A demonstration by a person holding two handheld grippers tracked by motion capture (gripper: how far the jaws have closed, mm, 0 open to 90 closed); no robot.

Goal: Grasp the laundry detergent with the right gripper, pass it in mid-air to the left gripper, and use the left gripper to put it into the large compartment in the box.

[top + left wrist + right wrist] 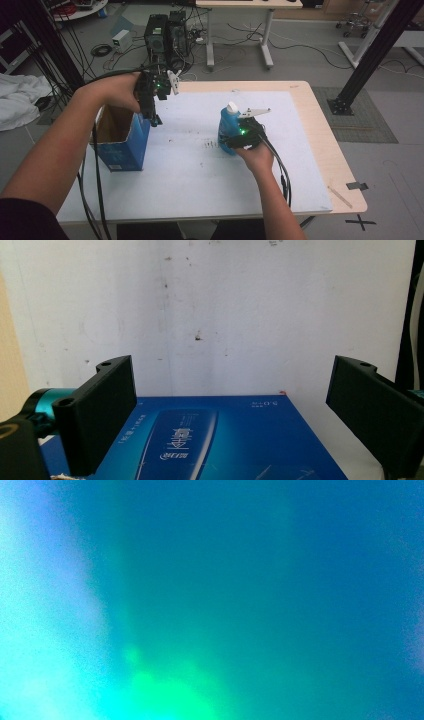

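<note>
One blue bottle (229,129) with a white cap stands upright on the white mat (200,170) that covers your surface, a little right of the middle. Your right gripper (239,140) sits against the near side of that bottle, wrist level, forearm coming in from the bottom edge. In the right gripper view a blurred blue and green glow covers the lens, so close is the bottle. You cannot tell from the pictures whether the jaws are pressing on it or merely flank it.

To the right of the bottle the mat lies bare up to its edge, and a strip of wooden surface (320,125) runs beyond. Between the bottle and the box there is also free mat, marked by a few dark specks.

Farther left, the open blue box (122,142) stands near the mat's left edge. Your left gripper (154,119) hangs above the box's right wall, pointing down, arm bent in from the left. In the left gripper view its jaws stand wide apart and released, with the printed blue box face below them.
</note>
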